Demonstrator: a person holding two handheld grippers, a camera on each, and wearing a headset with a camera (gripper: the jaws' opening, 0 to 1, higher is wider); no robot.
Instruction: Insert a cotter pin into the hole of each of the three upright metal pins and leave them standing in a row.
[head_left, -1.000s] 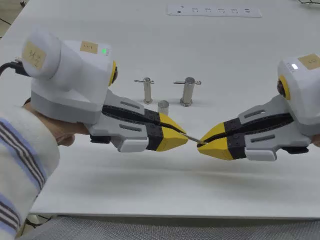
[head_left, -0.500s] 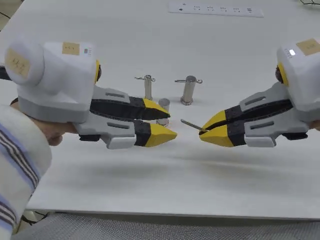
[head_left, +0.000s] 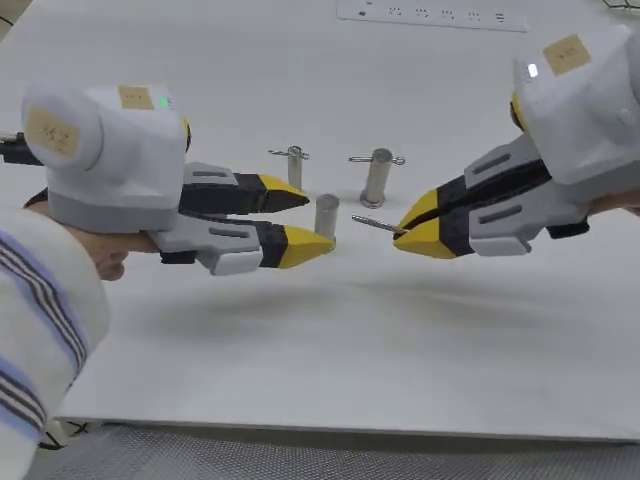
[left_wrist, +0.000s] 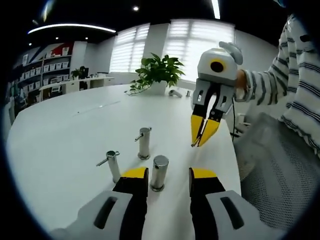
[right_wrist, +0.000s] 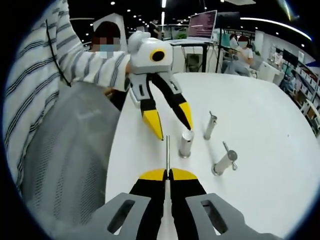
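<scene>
**Desk:** Stock check, largest first.

**Operator:** Item one, bench (head_left: 330, 330): white, with a power strip (head_left: 430, 15) along its far edge.
Item two, left gripper (head_left: 316, 219): jaws spread wide, holding nothing. A second ago I had it pinching the cotter pin (head_left: 368, 223) tip to tip with the other gripper. It has since let go and moved over to the bare pin (head_left: 327, 212).
Item three, right gripper (head_left: 400, 234): jaws pressed together on one end of the cotter pin, now lifted and carried toward mid-bench.

**Desk:** Small stock?

**Operator:** Item four, left-hand metal pin (head_left: 294, 170) and right-hand metal pin (head_left: 377, 180): upright toward the far edge, each already cross-pinned.
Item five, bare pin: upright, nearer my edge, between those two.
Item six, cotter pin: free end aimed at the bare pin, just short of it.

**Desk:** What does the handover mean?

**Operator:** I judge two of three done. The right gripper is set to thread and the left to steady.

**Desk:** Do the views differ?

**Operator:** The left gripper view places the bare pin between my spread jaws, nearer one of them, with no contact I can confirm. The head view leaves that depth unclear. The right gripper view shows the cotter pin running straight out, its tip just beside the pin's top. The hole is too small to tell.
</scene>
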